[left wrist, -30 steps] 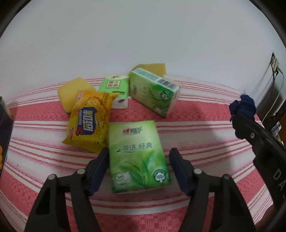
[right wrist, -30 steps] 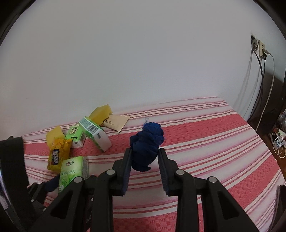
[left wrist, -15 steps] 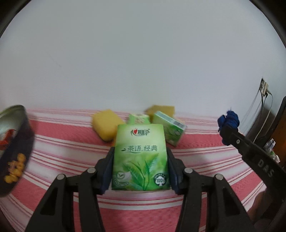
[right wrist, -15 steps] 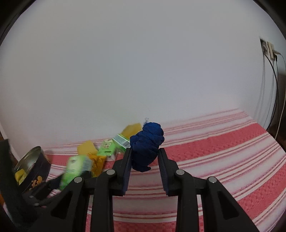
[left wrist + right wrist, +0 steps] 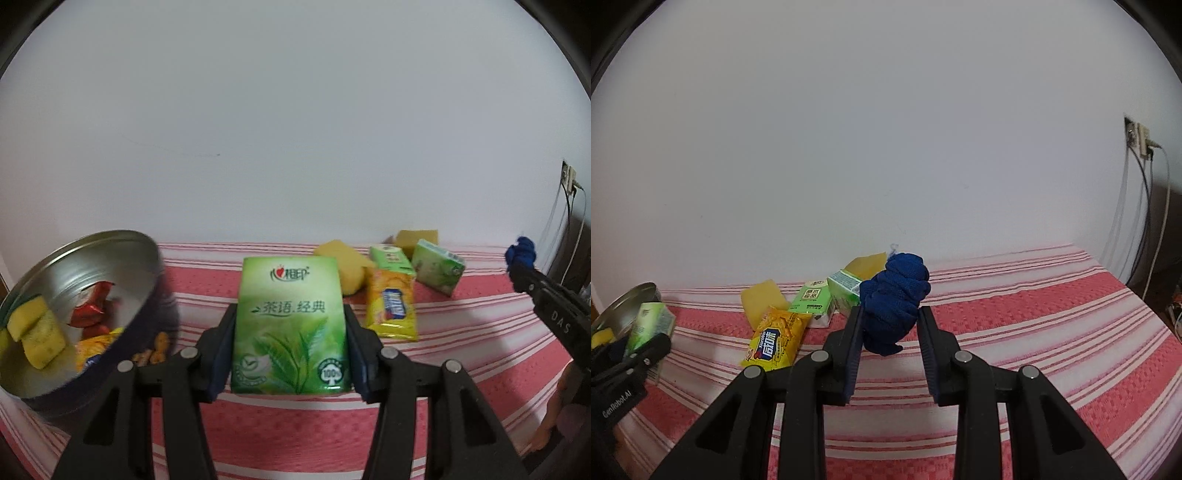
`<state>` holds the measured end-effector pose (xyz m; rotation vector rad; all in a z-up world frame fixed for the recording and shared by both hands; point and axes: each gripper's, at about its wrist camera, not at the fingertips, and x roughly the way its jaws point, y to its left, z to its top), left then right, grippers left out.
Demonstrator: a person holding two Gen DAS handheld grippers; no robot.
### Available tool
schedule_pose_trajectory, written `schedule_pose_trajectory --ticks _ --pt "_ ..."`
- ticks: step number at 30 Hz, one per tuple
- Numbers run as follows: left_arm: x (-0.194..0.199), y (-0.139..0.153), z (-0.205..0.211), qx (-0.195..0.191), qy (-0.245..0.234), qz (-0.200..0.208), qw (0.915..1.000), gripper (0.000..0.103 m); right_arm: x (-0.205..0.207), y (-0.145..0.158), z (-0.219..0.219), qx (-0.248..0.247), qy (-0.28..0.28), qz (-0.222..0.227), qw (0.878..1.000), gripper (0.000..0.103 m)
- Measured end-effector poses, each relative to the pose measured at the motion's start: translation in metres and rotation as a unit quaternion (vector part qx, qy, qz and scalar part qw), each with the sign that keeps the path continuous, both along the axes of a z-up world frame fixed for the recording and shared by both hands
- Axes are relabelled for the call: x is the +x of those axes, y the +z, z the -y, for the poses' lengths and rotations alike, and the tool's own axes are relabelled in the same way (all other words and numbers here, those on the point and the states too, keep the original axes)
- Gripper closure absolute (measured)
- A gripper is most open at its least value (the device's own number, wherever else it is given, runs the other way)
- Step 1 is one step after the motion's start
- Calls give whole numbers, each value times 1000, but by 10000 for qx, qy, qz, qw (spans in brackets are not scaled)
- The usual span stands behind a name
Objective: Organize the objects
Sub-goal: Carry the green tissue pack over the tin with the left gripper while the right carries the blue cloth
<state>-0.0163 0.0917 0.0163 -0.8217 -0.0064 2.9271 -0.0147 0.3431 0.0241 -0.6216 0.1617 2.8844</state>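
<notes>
My left gripper is shut on a green tissue pack and holds it above the striped cloth, just right of a round metal tin. The tin holds yellow sponges, red wrappers and a snack bag. My right gripper is shut on a rolled blue sock, held above the cloth. The left gripper with its pack also shows in the right wrist view beside the tin.
On the red-and-white striped cloth lie a yellow snack bag, a yellow sponge, two more green tissue packs and a tan packet. A white wall stands behind. Cables and a socket are at the right.
My left gripper has closed on the green tissue pack, lifted it off the cloth and carried it left to the tin. My right gripper keeps holding the blue sock.
</notes>
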Motion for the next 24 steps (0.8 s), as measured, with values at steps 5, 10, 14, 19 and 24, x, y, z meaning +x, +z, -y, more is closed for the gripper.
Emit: schedule_pose_trajectory --ticks 5,10,14,19,24 --pt "-6 -5 19 -198 39 -88 9998 51 11 2 13 222 -283 -134 9993 71" --pt "-11 -8 26 -267 96 -74 9996 51 20 2 41 381 -241 -173 9988 71" --pt "-9 -7 34 -259 106 -66 9996 51 20 3 72 499 -124 -189 9985 71" --pt "-8 1 50 -219 149 -125 9996 51 23 2 100 384 -31 -203 9991 71" --pt "-9 9 71 -180 264 -186 9993 51 20 3 136 166 157 -313 9992 71"
